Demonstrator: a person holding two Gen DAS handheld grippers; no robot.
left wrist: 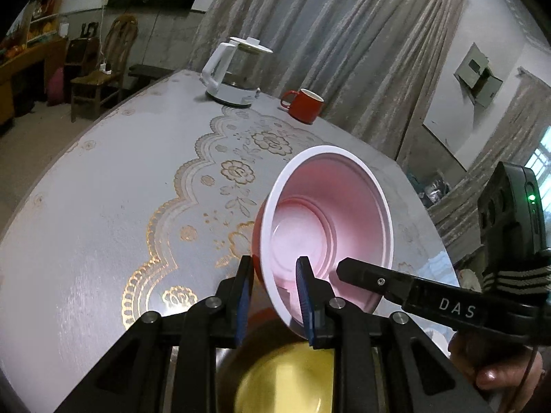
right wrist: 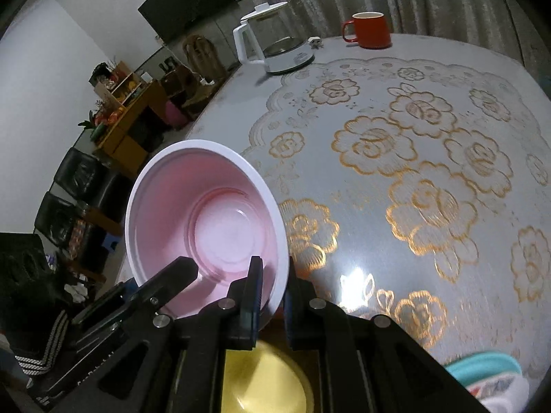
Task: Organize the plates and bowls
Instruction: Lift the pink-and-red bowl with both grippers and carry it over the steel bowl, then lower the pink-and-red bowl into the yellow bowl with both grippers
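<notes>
Both grippers on the one pink bowl (left wrist: 327,227), tilted on its side & held up over the bench (left wrist: 103,206), mouth facing the cams. Left gripper (left wrist: 275,296) clenched on the rim at the bowl's near edge: one blue pad (left wrist: 304,306) inside the wall, the other outside, against the red outer skin. Right gripper (right wrist: 270,296) grasping the same bowl's rim too, jaws squeezed right down, one finger inside the pink wall, one outside. From the left cam the right gripper comes in from the right side w/ a hand (left wrist: 499,371) under it; from the right cam the left gripper's finger pokes in at the bowl's lower left.

Below the bowl, between the gripper bodies, a yellow bowl (right wrist: 265,382), blurred, sitting low & near. Teal-rimmed dish (right wrist: 489,368) at the bench's near right edge, only partly in shot. Far end of bench: white kettle (right wrist: 272,41) and red mug (right wrist: 370,29), well apart from the action. Gold-flower cloth (right wrist: 413,158) covers the bench. Curtains (left wrist: 344,34) behind.
</notes>
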